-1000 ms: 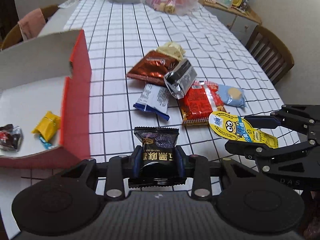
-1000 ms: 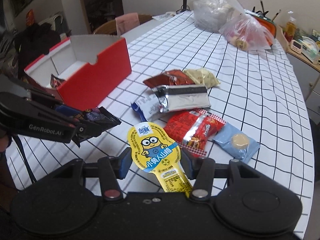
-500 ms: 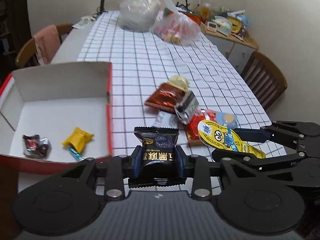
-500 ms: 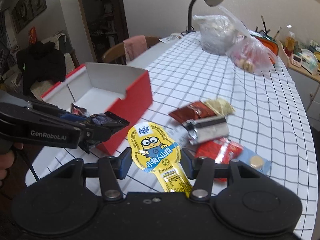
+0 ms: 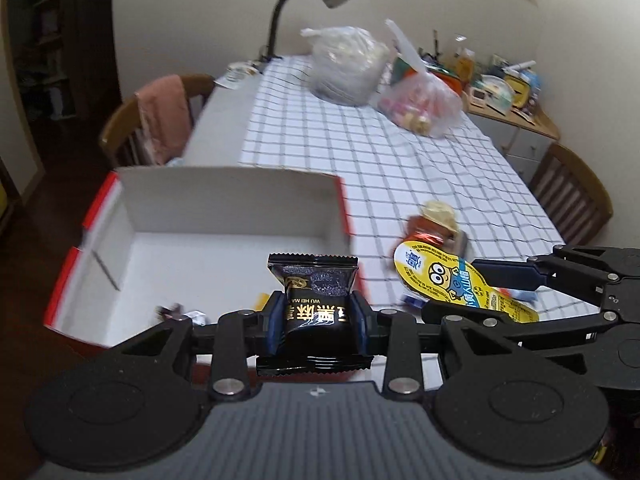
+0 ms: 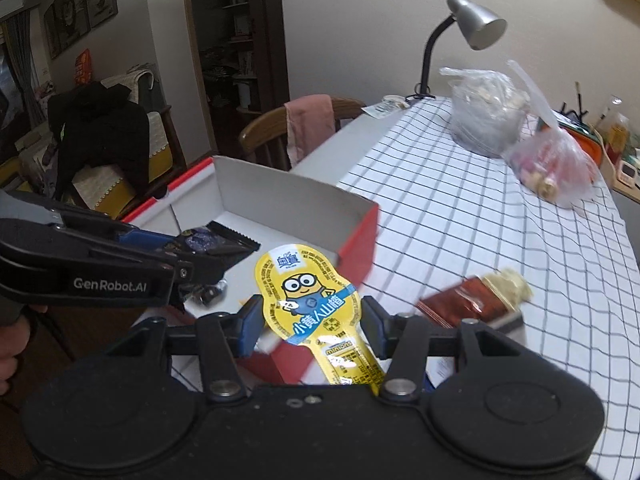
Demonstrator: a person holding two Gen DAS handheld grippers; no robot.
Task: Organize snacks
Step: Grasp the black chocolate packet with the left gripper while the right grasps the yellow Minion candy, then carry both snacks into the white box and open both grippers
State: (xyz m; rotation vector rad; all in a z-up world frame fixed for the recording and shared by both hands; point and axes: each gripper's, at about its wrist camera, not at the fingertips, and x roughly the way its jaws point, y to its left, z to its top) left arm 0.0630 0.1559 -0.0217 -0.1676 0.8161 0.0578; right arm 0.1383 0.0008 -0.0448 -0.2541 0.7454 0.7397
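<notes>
So both grippers have a snack each, hanging over the red box.

Left gripper (image 5: 316, 326) is clamped on a black packet (image 5: 314, 300), right gripper (image 6: 312, 322) is clamped on a yellow cartoon snack (image 6: 310, 300), both held up in the air just above the near edge of the box (image 5: 224, 196). Box sits on the checked tablecloth (image 5: 360, 152) with a couple of small wrapped bits inside. More snacks (image 6: 476, 300) lie off to the right, pretty blurry. Two plastic bags (image 5: 348, 66) and a desk lamp (image 6: 472, 20) at the far end.
</notes>
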